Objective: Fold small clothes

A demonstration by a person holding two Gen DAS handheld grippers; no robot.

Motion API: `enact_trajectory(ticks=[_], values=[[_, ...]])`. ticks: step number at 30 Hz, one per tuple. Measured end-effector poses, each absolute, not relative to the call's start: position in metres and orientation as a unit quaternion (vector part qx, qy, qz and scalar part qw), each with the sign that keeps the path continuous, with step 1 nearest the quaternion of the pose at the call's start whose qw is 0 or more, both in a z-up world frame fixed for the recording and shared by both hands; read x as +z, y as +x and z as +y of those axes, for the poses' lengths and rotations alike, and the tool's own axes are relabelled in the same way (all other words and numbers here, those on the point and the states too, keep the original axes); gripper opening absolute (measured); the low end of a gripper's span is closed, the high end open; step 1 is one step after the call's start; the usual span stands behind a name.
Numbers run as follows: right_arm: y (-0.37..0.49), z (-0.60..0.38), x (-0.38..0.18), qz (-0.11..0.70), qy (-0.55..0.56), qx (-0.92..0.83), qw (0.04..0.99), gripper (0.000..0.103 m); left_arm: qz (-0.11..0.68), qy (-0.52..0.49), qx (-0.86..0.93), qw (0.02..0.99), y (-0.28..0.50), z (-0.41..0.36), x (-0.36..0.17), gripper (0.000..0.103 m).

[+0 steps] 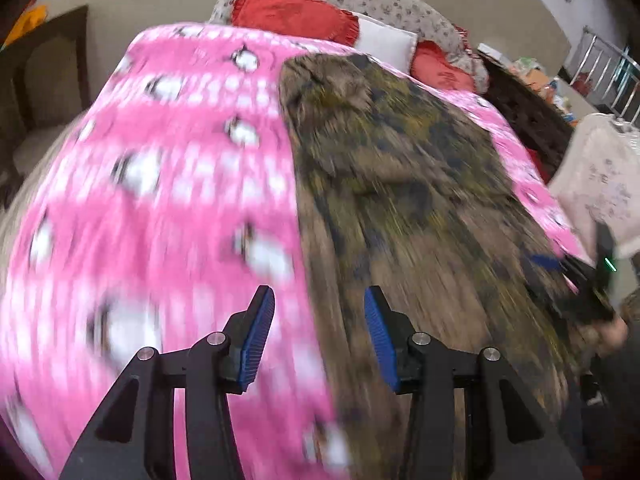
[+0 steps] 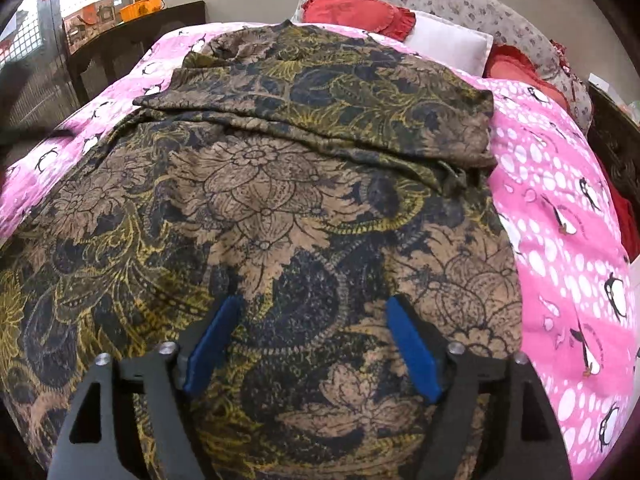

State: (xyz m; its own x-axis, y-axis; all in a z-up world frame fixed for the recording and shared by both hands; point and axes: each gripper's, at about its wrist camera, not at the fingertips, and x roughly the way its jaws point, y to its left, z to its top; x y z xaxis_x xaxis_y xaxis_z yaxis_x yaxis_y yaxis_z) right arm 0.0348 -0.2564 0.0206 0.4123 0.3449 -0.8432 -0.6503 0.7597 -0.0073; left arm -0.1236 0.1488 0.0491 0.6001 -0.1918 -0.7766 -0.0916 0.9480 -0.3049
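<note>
A brown floral garment (image 2: 280, 208) lies partly folded on the pink bedspread (image 2: 560, 216); left gripper (image 1: 319, 322) and right gripper (image 2: 314, 332) hover spread, holding nothing.

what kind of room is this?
Most likely a home bedroom: a bed under a pink penguin-print cover, heart-shaped red cushions and a white pillow at its head, a patterned garment spread on top.

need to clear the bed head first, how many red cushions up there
2: one red heart-shaped cushion against the floral pillow, another red cushion right of the white pillow. More may be hidden.
</note>
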Motion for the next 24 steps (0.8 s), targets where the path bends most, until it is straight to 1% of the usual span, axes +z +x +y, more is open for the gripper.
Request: enact_trajectory(ticks=[3, 5, 8, 11, 13, 16, 19, 21, 22, 24], values=[[0.036, -0.258, 0.02, 0.449, -0.161, 0.309, 0.823, 0.086, 0.453, -0.197, -0.056, 0.868, -0.178, 0.138, 0.041, 0.026], [0.034, -0.263, 0.022, 0.451, -0.148, 0.317, 0.821, 0.086, 0.472, -0.203, -0.059, 0.856, -0.194, 0.129, 0.033, 0.026], [0.04, -0.26, 0.023, 0.452, -0.146, 0.321, 0.82, 0.085, 0.473, -0.202, -0.073, 0.854, -0.217, 0.116, 0.032, 0.026], [0.025, -0.27, 0.039, 0.44, -0.131, 0.32, 0.829, 0.085, 0.486, -0.215, -0.104, 0.84, -0.219, 0.115, 0.029, 0.026], [0.006, -0.289, 0.054, 0.419, -0.103, 0.333, 0.838, 0.085, 0.491, -0.244, -0.13, 0.826, -0.216, 0.122, 0.024, 0.026], [-0.021, -0.315, 0.069, 0.396, -0.094, 0.332, 0.851, 0.085, 0.486, -0.283, -0.162, 0.811, -0.205, 0.13, 0.017, 0.026], [-0.045, -0.35, 0.077, 0.386, -0.091, 0.311, 0.864, 0.084, 0.483, -0.27, -0.17, 0.816, -0.201, 0.121, 0.019, 0.026], [-0.051, -0.371, 0.078, 0.391, -0.078, 0.296, 0.868, 0.081, 0.483, -0.263, -0.188, 0.813, -0.204, 0.113, 0.023, 0.026], [-0.055, -0.384, 0.076, 0.398, -0.066, 0.284, 0.87, 0.076, 0.483, -0.267, -0.211, 0.807, -0.207, 0.108, 0.025, 0.025], [-0.058, -0.406, 0.073, 0.412, -0.045, 0.272, 0.868, 0.075, 0.482, -0.263, -0.217, 0.807, -0.212, 0.105, 0.027, 0.021]])
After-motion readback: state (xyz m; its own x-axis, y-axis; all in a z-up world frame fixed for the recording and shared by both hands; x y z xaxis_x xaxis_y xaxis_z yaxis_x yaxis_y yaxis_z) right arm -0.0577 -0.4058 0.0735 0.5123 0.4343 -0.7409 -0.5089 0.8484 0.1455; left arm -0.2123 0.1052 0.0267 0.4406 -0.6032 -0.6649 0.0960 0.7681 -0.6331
